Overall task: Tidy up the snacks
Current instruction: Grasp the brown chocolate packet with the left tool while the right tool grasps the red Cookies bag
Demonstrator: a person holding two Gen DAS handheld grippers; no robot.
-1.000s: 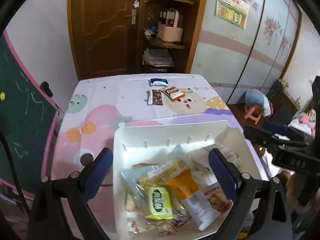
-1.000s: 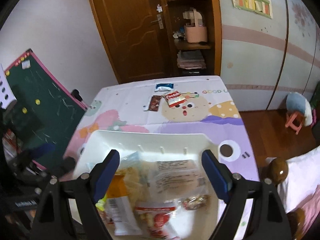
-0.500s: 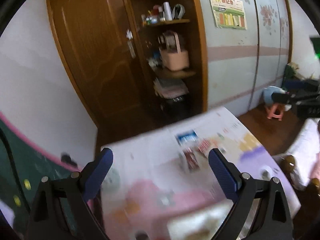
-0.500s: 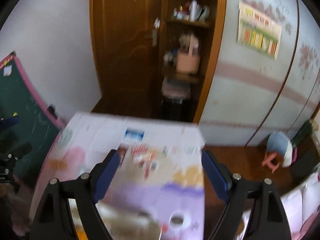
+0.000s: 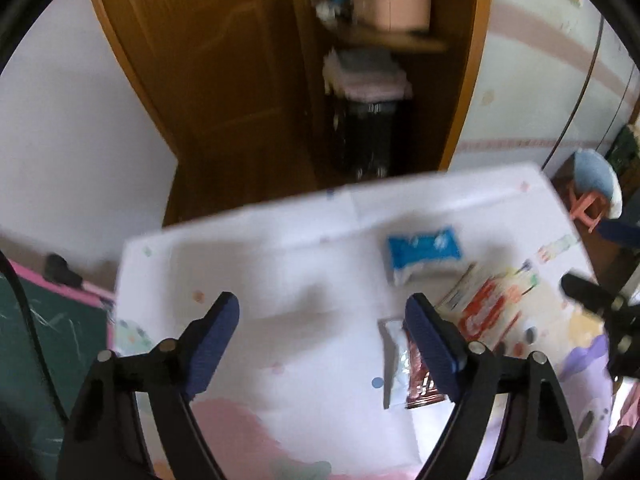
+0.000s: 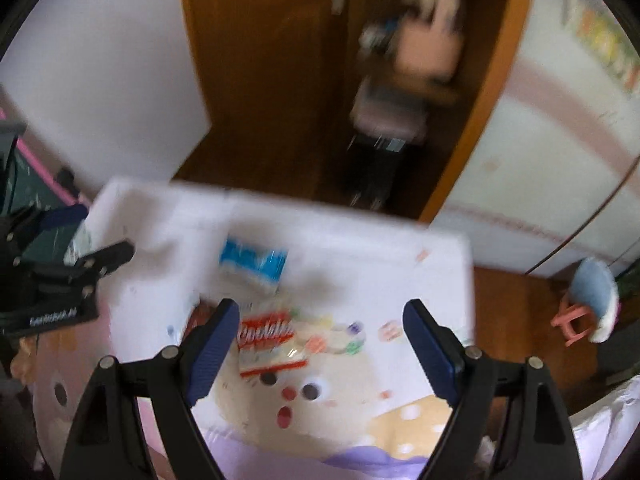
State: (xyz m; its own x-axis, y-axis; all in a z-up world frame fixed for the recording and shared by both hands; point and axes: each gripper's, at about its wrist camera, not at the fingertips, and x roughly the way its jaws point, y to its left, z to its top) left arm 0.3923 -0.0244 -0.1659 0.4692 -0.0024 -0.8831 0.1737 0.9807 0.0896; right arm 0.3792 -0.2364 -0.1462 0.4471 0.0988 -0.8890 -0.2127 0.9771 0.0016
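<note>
Three snack packets lie near the table's far end: a blue packet (image 5: pixel 424 250) (image 6: pixel 254 262), a red and white packet (image 5: pixel 490 310) (image 6: pixel 270 340), and a dark brown packet (image 5: pixel 416 372), part hidden behind my left finger. My left gripper (image 5: pixel 322 344) is open and empty above the tablecloth, left of the packets. My right gripper (image 6: pixel 320 344) is open and empty, with the red and white packet just inside its left finger. Both views are blurred. The white snack tray is out of view.
The table has a cartoon-print cloth (image 5: pixel 280 280) and ends at a far edge before a wooden door (image 5: pixel 208 60) and shelf unit (image 5: pixel 384 40). A green chalkboard (image 5: pixel 36 340) stands at left. A pink stool (image 6: pixel 576 320) stands on the floor at right.
Both grippers have swung up off the filled white tray and forward over the table to the far packets, which now look much closer. Both stay open.
</note>
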